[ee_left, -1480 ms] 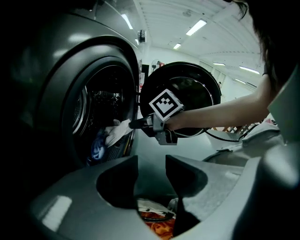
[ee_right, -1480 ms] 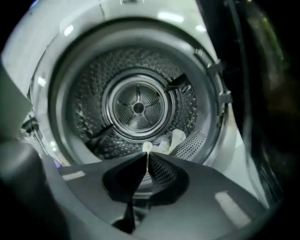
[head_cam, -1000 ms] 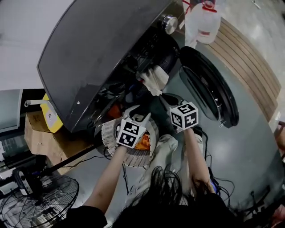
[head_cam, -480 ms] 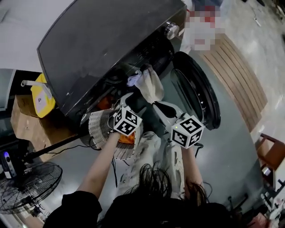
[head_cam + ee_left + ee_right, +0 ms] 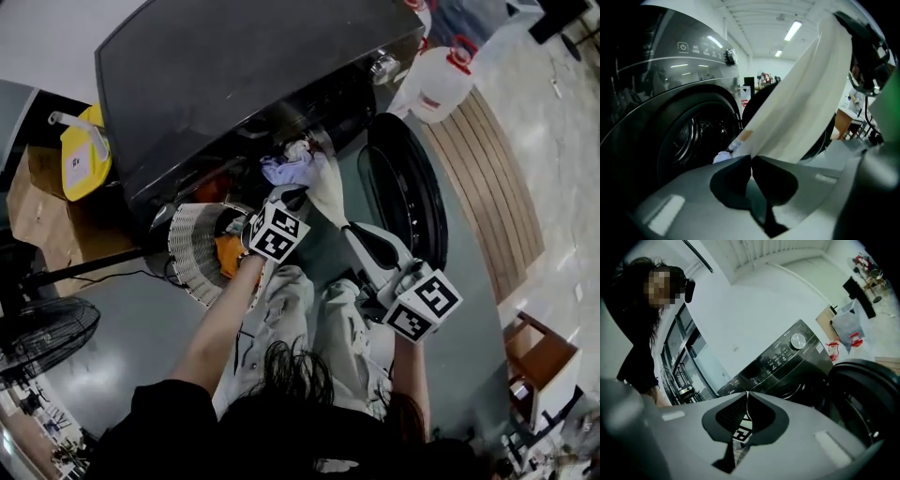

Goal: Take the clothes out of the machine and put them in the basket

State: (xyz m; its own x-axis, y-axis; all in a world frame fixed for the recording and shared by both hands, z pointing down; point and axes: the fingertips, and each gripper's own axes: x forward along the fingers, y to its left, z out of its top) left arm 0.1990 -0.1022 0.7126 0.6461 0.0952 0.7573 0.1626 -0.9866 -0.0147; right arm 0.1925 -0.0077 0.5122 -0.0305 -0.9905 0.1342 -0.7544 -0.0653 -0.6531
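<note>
A long cream cloth stretches from the dark washing machine's opening down to my right gripper, which is shut on its lower end. In the right gripper view that gripper has its jaws together, and the cloth is hidden below them. My left gripper is at the opening beside a lavender garment. Its jaws are shut. The cream cloth rises just beyond its tips; whether it is pinched is unclear. The white slatted basket holds an orange garment.
The round door stands open to the right of the drum. A white jug with a red cap stands on wooden decking. A yellow container, a cardboard box and a floor fan lie left.
My right gripper has come up and back toward me, drawing the cream cloth further out of the drum. My left gripper has shifted closer to the machine's opening.
</note>
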